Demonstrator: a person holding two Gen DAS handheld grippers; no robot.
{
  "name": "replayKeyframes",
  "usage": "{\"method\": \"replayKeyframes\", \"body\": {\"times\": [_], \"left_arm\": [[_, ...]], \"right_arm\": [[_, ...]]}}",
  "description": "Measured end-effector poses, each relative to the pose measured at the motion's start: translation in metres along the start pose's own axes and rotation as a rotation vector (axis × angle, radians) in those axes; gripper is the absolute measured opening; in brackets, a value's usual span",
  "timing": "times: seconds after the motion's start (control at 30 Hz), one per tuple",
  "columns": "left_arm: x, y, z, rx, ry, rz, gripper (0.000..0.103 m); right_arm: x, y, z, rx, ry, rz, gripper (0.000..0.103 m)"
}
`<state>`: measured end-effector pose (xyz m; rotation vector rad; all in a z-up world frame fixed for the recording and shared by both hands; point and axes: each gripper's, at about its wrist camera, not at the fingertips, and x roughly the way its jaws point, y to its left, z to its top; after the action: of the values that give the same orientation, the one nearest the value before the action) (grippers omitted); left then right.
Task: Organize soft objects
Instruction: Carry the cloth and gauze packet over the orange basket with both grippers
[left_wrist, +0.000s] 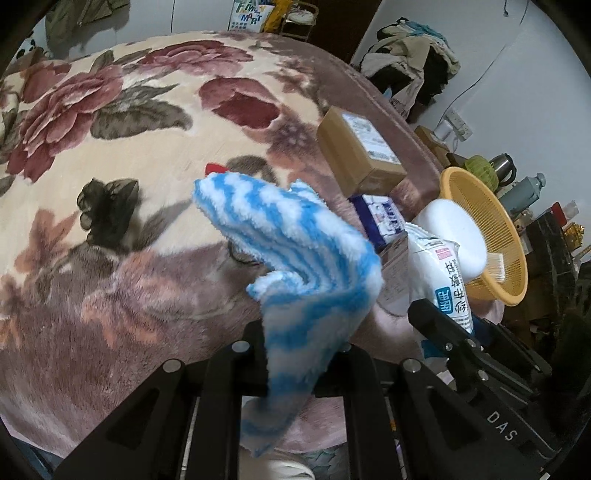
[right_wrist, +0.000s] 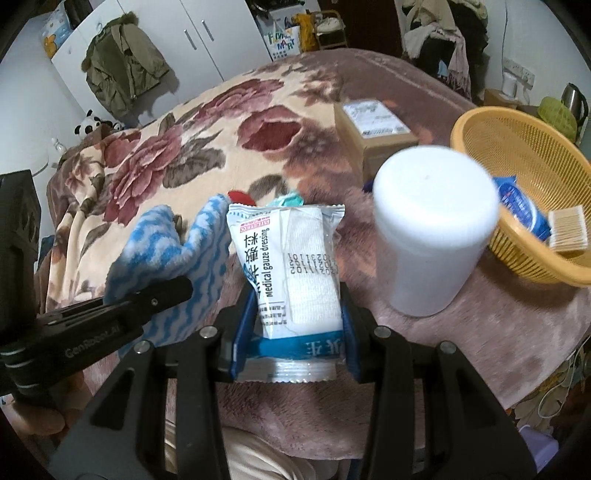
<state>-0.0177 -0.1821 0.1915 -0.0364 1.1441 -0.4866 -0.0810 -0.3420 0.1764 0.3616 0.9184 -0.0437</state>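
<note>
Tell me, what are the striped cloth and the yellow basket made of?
Cloth: looks like fluffy microfibre or terry, going by its fuzzy looped pile and limp drape. Basket: probably moulded plastic, matte, with a smooth rim and fine regular slits in its wall.

A fluffy blue-and-white striped cloth (left_wrist: 295, 258) hangs crumpled in the air — beside it, an upright sealed gauze packet (right_wrist: 291, 266).

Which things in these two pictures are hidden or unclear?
- Left wrist view: the left gripper pads, covered by the blue-striped cloth.
- Left wrist view: the blue box, partly behind the cloth and the gauze packet.
- Right wrist view: the red item, mostly behind the gauze packet.
</note>
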Motion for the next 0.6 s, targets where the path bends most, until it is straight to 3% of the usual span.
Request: {"method": "replayKeyframes", "body": {"times": [0.27, 0.6], "left_arm": [[-0.014, -0.037, 0.025, 0.041, -0.039, -0.035, 0.011], [-0.020, -0.124, 0.061, 0.151, -0.081, -0.116, 0.011]], "right_arm": [[-0.023, -0.013, 0.024, 0.025, -0.067, -0.006, 0.042], [-0.056, -0.062, 0.048, 0.098, -0.156, -0.063, 0.042]]}}
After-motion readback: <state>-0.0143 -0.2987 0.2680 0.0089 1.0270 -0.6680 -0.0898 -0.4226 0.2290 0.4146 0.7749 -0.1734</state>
